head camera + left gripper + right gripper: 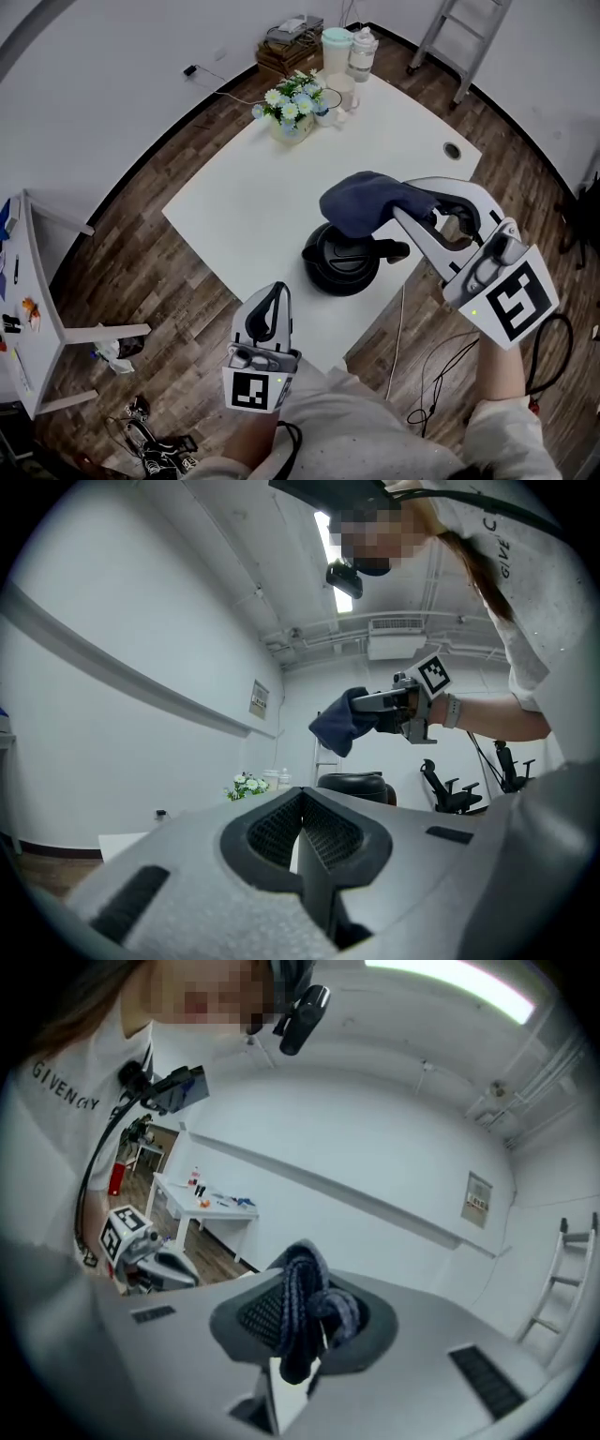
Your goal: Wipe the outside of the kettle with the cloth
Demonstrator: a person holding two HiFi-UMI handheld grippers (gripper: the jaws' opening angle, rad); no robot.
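1. Right gripper (405, 208) is clenched on the dark blue cloth (360, 201), bunched above the black kettle (341, 259) near the white table's (234, 202) front edge; left gripper (276, 294) is pinched together, empty, well short of it.
2. We see the risk — nothing steadies that kettle, so a hard swipe could skid its smooth, rounded shell off the edge.
3. Soft, folded fabric may slip loose.

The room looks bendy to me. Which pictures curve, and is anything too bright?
Head view: the brown wood-plank floor has a curved edge. Left gripper view: black rounded corners, glaring long ceiling light. Right gripper view: same bend; the dark blue cloth looks dim.
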